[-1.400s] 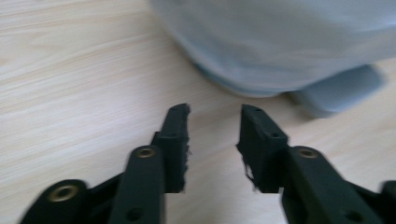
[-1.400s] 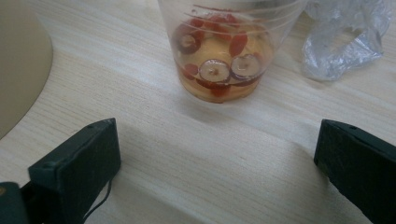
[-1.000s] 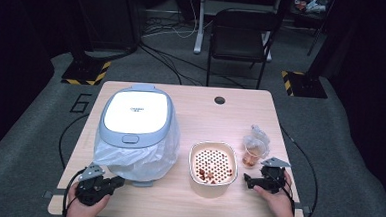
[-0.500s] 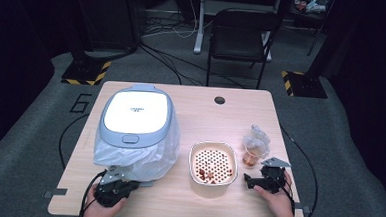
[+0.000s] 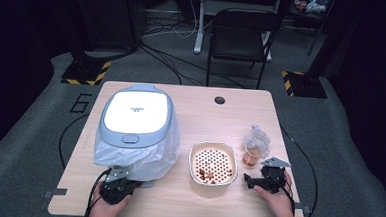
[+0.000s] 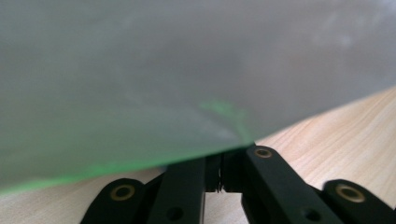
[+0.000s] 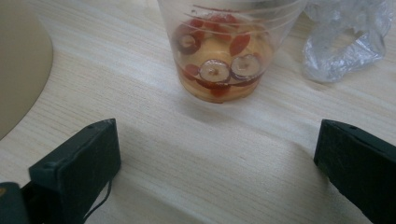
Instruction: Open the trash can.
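High view: a wooden worktop carries one appliance with a white lid in the left half of the frame; a short grey line of print sits on the lid, too small to read, and a large "6" is marked on the floor at the left of the worktop. One translucent white plastic bag is draped around the appliance's base. At lower centre stands one cream perforated basket holding a few red pieces, and to its right one clear plastic cup with one crumpled clear wrapper just behind it. One dark round hole lies near the top edge of the worktop, and one black chair stands beyond it. The left gripper, at the lower left, points up-frame at the bag's lower hem. In the left gripper view the bag fills the upper frame and its lower edge meets the tips of the jaws, which have just been closing and now stand pressed together; whether any film is pinched between them cannot be told. The right gripper, at the lower right, rests on the worktop with its jaws released and wide apart. In the right gripper view the cup, holding red berries and round dried slices, stands at top centre, ahead of the gap between the jaws and clear of both; no label shows on it.
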### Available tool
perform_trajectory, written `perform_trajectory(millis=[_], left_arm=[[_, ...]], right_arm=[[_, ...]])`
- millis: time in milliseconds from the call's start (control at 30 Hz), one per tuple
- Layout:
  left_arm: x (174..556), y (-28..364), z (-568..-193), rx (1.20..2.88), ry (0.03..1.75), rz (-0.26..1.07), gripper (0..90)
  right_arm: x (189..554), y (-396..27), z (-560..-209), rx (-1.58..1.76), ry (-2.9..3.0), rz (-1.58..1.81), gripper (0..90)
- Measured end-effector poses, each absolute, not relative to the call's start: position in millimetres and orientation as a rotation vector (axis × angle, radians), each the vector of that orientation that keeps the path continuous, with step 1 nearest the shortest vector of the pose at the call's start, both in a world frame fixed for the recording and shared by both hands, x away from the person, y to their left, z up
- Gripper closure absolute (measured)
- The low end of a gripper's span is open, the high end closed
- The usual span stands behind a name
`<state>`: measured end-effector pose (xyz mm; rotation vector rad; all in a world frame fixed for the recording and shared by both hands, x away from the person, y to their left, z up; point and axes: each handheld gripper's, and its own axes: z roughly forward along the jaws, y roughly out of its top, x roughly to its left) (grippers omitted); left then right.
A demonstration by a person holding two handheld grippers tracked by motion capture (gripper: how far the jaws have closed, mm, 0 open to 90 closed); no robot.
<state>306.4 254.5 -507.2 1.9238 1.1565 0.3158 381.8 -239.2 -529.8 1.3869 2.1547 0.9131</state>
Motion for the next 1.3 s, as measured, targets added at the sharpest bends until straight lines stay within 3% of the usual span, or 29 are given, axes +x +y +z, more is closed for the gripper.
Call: perform_trajectory(millis=[133,733,1300], left_arm=[[305,251,-508,1.956,1.121,0.358,89.4],[312,253,-517,1.985,1.122,0.311,90.0],[312,254,-517,1.993,1.122,0.307,90.0]], right_arm=[[382,-239,-530,1.388,2.154,0.913,0.0],[381,-241,-529,1.386,2.152,0.917,2.0],[375,-254,-519,1.458,2.152,0.917,26.3]])
